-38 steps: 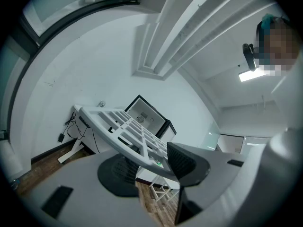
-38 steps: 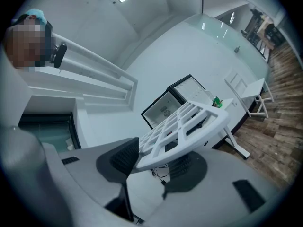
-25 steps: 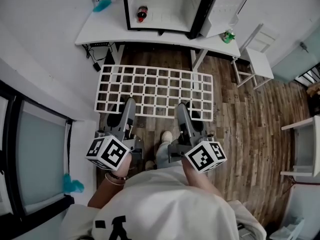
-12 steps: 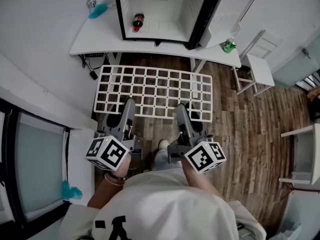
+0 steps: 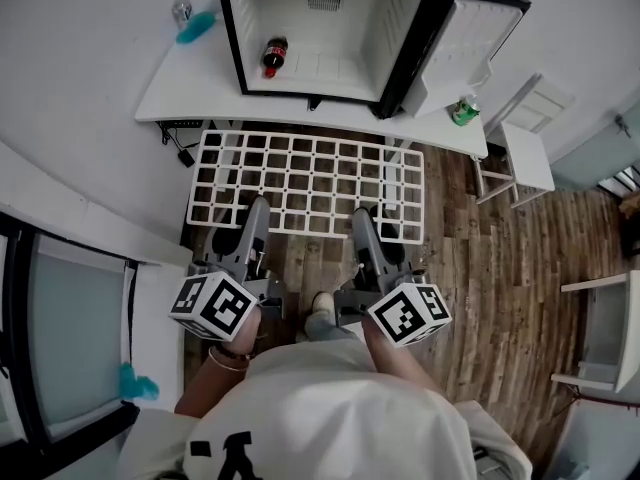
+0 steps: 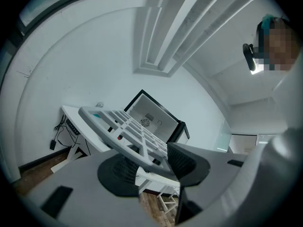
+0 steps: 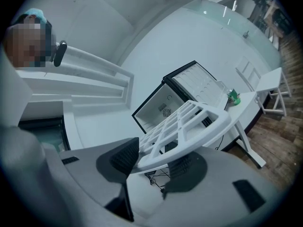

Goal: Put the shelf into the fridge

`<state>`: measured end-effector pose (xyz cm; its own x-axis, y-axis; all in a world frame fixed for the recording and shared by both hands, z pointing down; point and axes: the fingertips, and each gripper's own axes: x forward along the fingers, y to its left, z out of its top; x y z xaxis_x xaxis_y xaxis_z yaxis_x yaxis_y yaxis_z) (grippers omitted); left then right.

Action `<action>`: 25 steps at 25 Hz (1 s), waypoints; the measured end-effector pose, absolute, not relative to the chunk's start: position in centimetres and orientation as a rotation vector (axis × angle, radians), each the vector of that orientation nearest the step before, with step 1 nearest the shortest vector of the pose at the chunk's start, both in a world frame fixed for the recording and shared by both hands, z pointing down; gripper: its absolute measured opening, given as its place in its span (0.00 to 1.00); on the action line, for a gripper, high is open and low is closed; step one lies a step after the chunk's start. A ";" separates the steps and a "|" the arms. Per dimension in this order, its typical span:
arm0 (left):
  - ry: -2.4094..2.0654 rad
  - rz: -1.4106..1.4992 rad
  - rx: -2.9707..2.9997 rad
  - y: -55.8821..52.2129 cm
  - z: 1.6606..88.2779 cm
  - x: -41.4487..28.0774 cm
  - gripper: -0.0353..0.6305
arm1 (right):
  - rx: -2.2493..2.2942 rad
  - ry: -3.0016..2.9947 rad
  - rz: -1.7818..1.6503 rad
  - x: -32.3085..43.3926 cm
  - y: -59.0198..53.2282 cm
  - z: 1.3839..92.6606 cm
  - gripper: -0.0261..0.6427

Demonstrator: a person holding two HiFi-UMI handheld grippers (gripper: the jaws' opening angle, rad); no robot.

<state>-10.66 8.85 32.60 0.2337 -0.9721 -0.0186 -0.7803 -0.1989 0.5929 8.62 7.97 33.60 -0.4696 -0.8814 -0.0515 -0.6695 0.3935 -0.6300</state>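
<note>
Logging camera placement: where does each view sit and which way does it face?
Head view: on the person's head, facing steeply down at the shelf; left gripper, right gripper, arms and torso show.
Left gripper view: on the left gripper, facing forward toward the fridge; its jaws clamp the shelf.
Right gripper view: mirrors it, jaws clamped likewise.
Shared: shelf and open fridge.
</note>
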 end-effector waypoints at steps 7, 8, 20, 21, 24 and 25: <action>-1.636 -0.550 2.029 5.6 32.9 -9.5 0.31 | -1.306 2.301 -0.778 9.8 4.2 33.8 0.30; -1.642 -0.550 2.027 5.2 32.9 -9.2 0.31 | -1.300 2.303 -0.781 10.0 3.7 33.9 0.30; -1.689 -0.575 1.991 2.3 33.7 -7.8 0.31 | -1.253 2.353 -0.811 11.3 -0.1 34.6 0.30; -1.696 -0.575 1.988 2.2 33.6 -7.8 0.31 | -1.247 2.356 -0.814 11.3 -0.2 34.6 0.30; -1.710 -0.567 1.982 1.9 33.3 -7.9 0.31 | -1.234 2.359 -0.818 11.2 -0.8 34.5 0.30; -1.714 -0.571 1.978 1.8 33.4 -8.0 0.31 | -1.230 2.360 -0.820 11.1 -0.9 34.5 0.30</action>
